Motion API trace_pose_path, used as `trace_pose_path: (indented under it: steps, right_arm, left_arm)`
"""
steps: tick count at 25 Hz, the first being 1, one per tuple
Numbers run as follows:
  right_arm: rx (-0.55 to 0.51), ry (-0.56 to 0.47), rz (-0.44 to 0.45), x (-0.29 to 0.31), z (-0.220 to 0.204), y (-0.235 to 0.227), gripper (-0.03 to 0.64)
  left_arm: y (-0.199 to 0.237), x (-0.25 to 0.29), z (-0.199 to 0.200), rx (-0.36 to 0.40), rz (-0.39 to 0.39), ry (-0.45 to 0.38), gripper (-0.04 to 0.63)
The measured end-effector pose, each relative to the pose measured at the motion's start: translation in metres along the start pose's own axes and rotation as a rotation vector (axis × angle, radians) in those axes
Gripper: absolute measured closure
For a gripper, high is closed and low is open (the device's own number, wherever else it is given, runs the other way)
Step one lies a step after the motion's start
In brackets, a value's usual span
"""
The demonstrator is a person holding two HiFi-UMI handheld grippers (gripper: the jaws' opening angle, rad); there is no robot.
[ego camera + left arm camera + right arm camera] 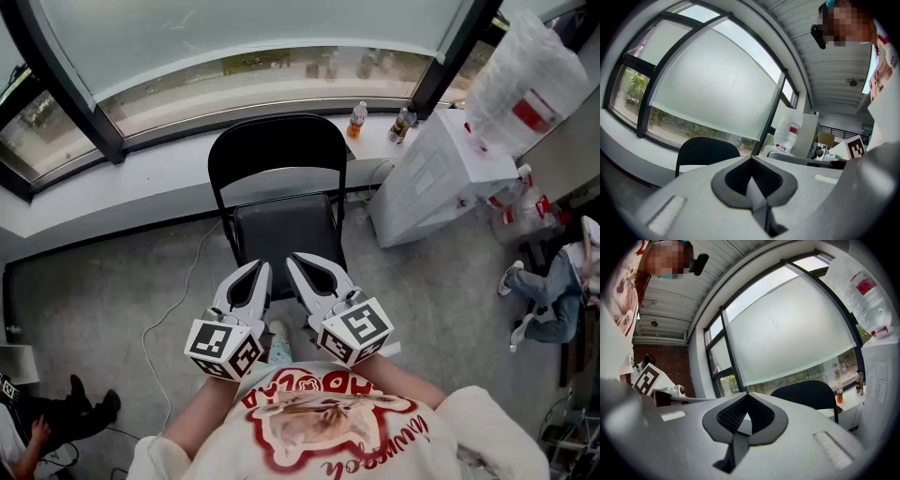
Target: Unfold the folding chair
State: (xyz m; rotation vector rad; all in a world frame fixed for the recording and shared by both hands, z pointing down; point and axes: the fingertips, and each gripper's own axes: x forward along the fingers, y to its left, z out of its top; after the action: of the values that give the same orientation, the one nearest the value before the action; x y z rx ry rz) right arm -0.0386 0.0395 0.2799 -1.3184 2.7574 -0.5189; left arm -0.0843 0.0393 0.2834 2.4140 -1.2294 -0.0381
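The black folding chair (281, 178) stood open at the centre of the frame, seat down and backrest toward the window sill (141, 178). Both grippers hovered side by side just below its front edge, clear of it. The left gripper (258, 272) and the right gripper (295, 261) each had their jaws pressed together on nothing. A white cabinet (431, 178) stood close on the chair's right, with a cable (178, 300) trailing across the floor at left.

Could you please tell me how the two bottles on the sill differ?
The orange bottle holds orange drink; the dark bottle looks dark. The orange bottle stands nearer the folding chair; the dark bottle is beside the window post. Both stand on the sill.
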Motion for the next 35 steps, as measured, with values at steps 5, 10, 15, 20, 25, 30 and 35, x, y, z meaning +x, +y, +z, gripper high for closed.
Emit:
trace_pose_path:
  steps: [5,10,15,20,25,30,35]
  right_arm:
    - [-0.01,-0.012,0.026,-0.051,0.002,0.0,0.594]
    - [-0.017,-0.036,0.048,-0.109,0.003,-0.002,0.594]
    - [0.002,-0.03,0.082,-0.173,-0.005,0.005,0.594]
    - [0.016,-0.037,0.102,-0.229,-0.01,0.009,0.594]
    - [0.056,-0.037,0.115,-0.262,-0.014,0.016,0.594]
    - [0.051,-0.055,0.146,-0.278,-0.014,0.04,0.594]
    - [0.037,-0.041,0.156,-0.288,-0.025,0.069,0.594]
  left_arm:
    - [-0.05,-0.01,-0.013,-0.004,0.002,-0.027,0.595]
    - [-0.1,-0.03,-0.028,0.009,0.03,-0.069,0.595]
    - [-0.159,-0.05,-0.052,0.01,0.046,-0.114,0.595]
    - [-0.216,-0.068,-0.075,0.032,0.056,-0.122,0.594]
    - [-0.244,-0.091,-0.086,0.031,0.082,-0.12,0.595]
    - [-0.259,-0.121,-0.089,0.036,0.096,-0.122,0.594]
    - [-0.264,-0.155,-0.098,0.03,0.075,-0.133,0.594]
